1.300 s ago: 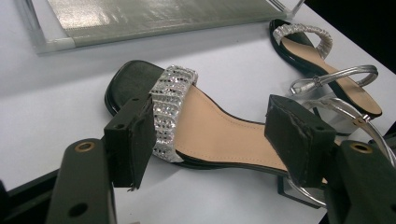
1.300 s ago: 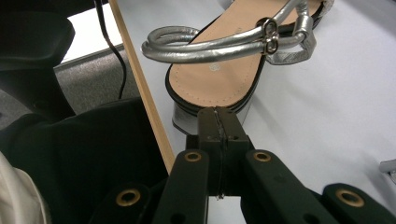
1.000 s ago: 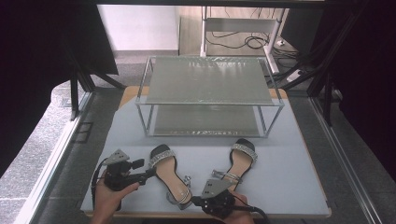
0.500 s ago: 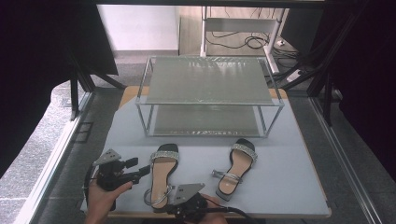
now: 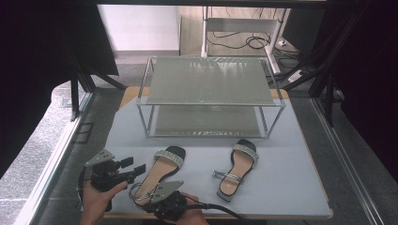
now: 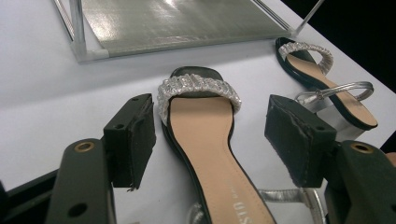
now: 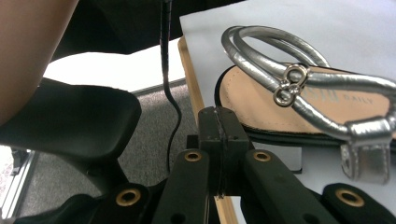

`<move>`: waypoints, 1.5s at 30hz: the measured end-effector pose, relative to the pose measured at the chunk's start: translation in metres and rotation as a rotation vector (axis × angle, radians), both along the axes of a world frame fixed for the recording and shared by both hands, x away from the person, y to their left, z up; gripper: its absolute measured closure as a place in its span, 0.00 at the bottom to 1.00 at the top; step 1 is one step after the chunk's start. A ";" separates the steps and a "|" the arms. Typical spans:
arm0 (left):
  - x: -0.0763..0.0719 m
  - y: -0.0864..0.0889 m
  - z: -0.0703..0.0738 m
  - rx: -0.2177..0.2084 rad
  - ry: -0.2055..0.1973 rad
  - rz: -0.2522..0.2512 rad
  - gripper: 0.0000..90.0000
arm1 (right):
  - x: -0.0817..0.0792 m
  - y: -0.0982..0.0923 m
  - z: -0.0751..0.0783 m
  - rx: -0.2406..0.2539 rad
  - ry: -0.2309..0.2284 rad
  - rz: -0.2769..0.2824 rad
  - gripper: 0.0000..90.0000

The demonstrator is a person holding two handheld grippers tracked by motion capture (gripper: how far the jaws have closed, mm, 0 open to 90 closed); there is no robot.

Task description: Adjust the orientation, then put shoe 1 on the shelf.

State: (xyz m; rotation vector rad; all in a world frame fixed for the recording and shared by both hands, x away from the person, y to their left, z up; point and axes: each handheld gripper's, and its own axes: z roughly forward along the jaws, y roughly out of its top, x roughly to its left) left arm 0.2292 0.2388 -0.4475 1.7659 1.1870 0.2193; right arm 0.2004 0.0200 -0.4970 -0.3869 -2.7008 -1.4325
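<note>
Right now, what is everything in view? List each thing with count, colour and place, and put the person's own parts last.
sandals: 2, black soles with tan insoles and silver straps; left sandal near the table's front edge, right sandal beside it, apart.
shelf rack: 1, clear frosted shelves on a metal frame, behind the sandals.
table: 1, pale grey top with a wooden edge.
cables: several, black, on the floor beyond the table.
left gripper: 1, black, jaws open around the left sandal's toe end, not touching.
right gripper: 1, black, jaws shut on nothing, at the left sandal's heel.
hands: 2, left hand, right hand, at the bottom edge.
</note>
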 end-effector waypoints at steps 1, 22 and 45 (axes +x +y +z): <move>0.000 0.000 0.000 0.001 0.000 -0.001 0.38 | 0.001 0.003 0.000 0.002 0.000 -0.003 1.00; 0.006 -0.022 -0.001 0.064 0.076 -0.097 0.35 | 0.011 -0.186 0.044 0.072 -0.132 -0.330 0.77; 0.030 -0.064 -0.028 0.384 0.294 -0.140 0.33 | 0.023 -0.253 0.036 0.063 -0.118 -0.517 0.65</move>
